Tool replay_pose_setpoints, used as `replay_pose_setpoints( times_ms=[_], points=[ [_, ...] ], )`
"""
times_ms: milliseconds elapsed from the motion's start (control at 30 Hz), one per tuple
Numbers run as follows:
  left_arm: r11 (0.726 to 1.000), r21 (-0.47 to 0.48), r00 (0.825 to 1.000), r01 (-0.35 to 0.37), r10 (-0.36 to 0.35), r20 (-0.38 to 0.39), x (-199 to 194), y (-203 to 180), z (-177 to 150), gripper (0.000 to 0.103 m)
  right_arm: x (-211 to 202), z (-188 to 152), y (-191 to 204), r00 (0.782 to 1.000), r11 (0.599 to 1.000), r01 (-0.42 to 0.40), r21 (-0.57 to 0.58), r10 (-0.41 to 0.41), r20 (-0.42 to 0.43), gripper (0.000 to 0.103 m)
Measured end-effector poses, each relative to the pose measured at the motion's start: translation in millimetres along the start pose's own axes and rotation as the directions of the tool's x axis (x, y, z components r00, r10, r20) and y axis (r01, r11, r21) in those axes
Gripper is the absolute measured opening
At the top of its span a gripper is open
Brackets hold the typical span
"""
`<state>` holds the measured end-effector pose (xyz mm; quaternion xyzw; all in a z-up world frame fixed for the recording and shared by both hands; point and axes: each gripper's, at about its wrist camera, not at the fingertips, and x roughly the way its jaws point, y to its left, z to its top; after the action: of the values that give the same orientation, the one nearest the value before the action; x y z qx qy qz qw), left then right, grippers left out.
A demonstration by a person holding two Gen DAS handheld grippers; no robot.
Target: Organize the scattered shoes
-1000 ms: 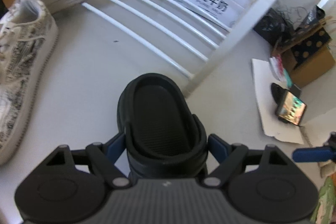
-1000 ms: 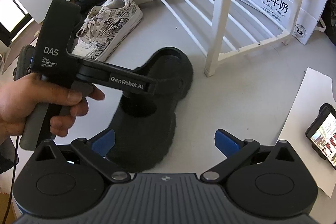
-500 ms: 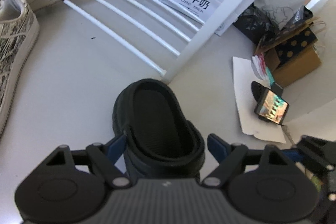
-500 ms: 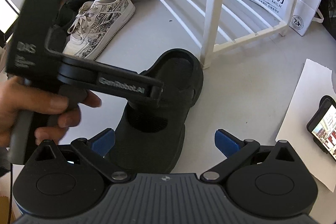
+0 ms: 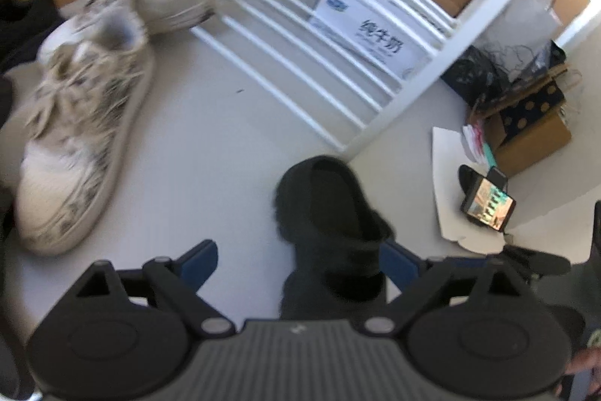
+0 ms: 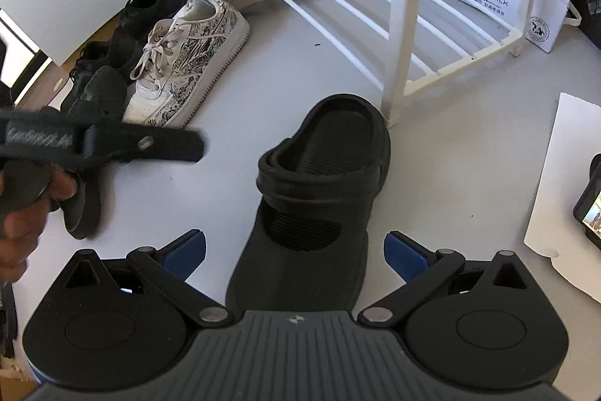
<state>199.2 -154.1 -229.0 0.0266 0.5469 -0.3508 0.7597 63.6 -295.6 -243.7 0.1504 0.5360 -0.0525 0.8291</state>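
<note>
The black clog (image 6: 323, 175) lies on the floor (image 6: 285, 70) just near the white rack's (image 6: 402, 25) front leg, so the left gripper (image 5: 300, 262), its fingers opening with the clog's right side between them, should draw clear, while the right gripper (image 6: 295, 250), fingers spread, should straddle the clog evenly before pinching.

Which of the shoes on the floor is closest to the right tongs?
The black clog, lying alone between the right tongs by the rack leg; the other shoes sit further away.
</note>
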Motion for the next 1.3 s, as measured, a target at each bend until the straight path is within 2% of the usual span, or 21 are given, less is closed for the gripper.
replay_pose_setpoints(
  times_ms=[67, 133, 333, 467, 600, 700, 800, 1000, 1167, 1200, 1300],
  points=[
    [1.0, -0.011, 1.0, -0.016, 0.016, 0.016, -8, 5, -6, 0.094, 3, 0, 4, 1.0, 1.0, 0.013, 0.01, -0.013, 0.004, 0.103],
    [0.998, -0.055, 0.998, -0.031, 0.034, 0.051, -19, 16, -17, 0.094, 6, 0, 7, 1.0, 0.999, 0.023, 0.023, -0.023, 0.01, 0.103],
    [0.98, -0.196, 0.994, -0.044, 0.062, 0.088, -39, 54, -54, 0.094, 17, -2, 13, 0.997, 0.996, 0.065, 0.061, -0.066, 0.026, 0.103],
    [0.961, -0.273, 0.99, -0.048, 0.082, 0.113, -46, 75, -76, 0.094, 30, -6, 12, 0.995, 0.992, 0.098, 0.074, -0.097, -0.008, 0.103],
    [0.924, -0.38, 0.987, -0.042, 0.097, 0.125, -54, 99, -103, 0.094, 41, -6, 11, 0.992, 0.989, 0.12, 0.089, -0.117, -0.04, 0.103],
    [0.926, -0.369, 0.986, -0.078, 0.126, 0.108, -62, 107, -114, 0.094, 45, -3, 15, 0.991, 0.988, 0.126, 0.084, -0.122, -0.047, 0.103],
    [0.916, -0.389, 0.983, -0.099, 0.151, 0.105, -69, 117, -122, 0.095, 49, 0, 19, 0.99, 0.988, 0.131, 0.08, -0.127, -0.055, 0.103],
    [0.896, -0.435, 0.984, -0.087, 0.145, 0.102, -72, 129, -139, 0.095, 60, 0, 21, 0.99, 0.987, 0.13, 0.098, -0.123, -0.075, 0.103],
    [0.9, -0.429, 0.986, -0.079, 0.135, 0.101, -73, 127, -143, 0.095, 75, 1, 18, 0.983, 0.982, 0.163, 0.09, -0.154, -0.099, 0.103],
    [0.901, -0.426, 0.986, -0.081, 0.135, 0.099, -73, 127, -144, 0.095, 80, -1, 17, 0.98, 0.982, 0.17, 0.083, -0.16, -0.118, 0.099],
    [0.897, -0.436, 0.988, -0.075, 0.127, 0.089, -71, 131, -148, 0.095, 81, -3, 17, 0.979, 0.986, 0.163, 0.029, -0.159, -0.126, 0.097]
  ],
)
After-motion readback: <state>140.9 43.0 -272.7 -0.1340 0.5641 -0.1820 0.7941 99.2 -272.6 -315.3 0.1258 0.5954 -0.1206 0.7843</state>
